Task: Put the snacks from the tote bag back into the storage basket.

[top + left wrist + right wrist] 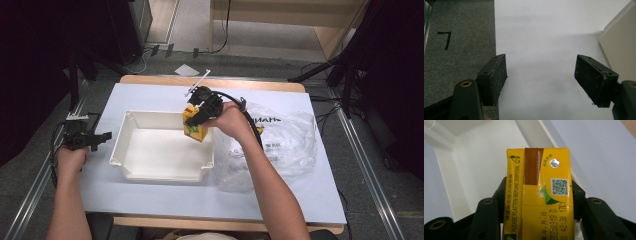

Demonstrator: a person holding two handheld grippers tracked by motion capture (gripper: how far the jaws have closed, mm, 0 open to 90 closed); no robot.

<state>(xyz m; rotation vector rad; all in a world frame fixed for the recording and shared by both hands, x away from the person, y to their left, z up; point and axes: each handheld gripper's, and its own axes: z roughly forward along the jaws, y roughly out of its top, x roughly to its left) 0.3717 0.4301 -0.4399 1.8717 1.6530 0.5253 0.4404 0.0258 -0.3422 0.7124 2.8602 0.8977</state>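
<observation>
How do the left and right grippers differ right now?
The left gripper is open with nothing between its jaws; the right gripper is shut on a yellow drink carton. The left gripper sits at the table's left edge, outside the white tray; the right gripper holds the carton over the tray's far right corner, beside the clear plastic bag. Both are black, two-jawed and hand-held.

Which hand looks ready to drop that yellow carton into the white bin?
The right. Its tool already grips the carton over the bin's far right corner. The left tool sits open, holding nothing, on the table left of the bin.
</observation>
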